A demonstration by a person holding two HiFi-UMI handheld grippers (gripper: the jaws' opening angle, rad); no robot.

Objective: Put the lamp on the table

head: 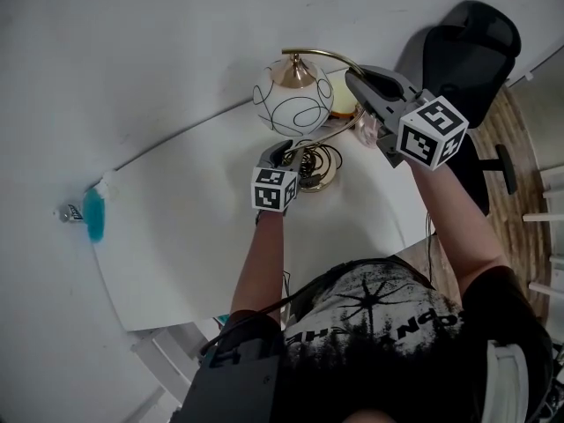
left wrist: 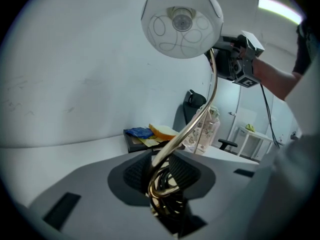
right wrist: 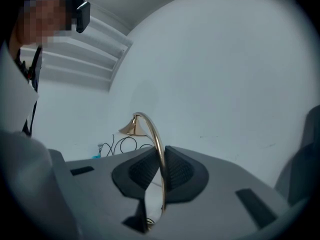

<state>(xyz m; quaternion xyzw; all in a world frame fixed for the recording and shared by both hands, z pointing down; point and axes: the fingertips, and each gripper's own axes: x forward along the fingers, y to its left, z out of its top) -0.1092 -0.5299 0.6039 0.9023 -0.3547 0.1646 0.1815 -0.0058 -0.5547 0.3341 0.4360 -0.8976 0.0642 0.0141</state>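
Head view: lamp (head: 293,95) at the white counter (head: 176,227).
Right gripper (right wrist: 161,171) jaws pinch its stem; left gripper (left wrist: 161,171) jaws stand apart around it.

My left gripper (head: 280,153) points slightly down with its jaws parted; my right gripper (head: 359,85), held level on an outstretched arm, pinches the lamp (head: 293,97) by its thin stem

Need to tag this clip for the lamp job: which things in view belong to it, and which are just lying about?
Belongs: lamp, held on its brass arm by the right tool; left tool, open around that arm lower down; white table.
Lying about: blue item at the table's edge; black office chair.
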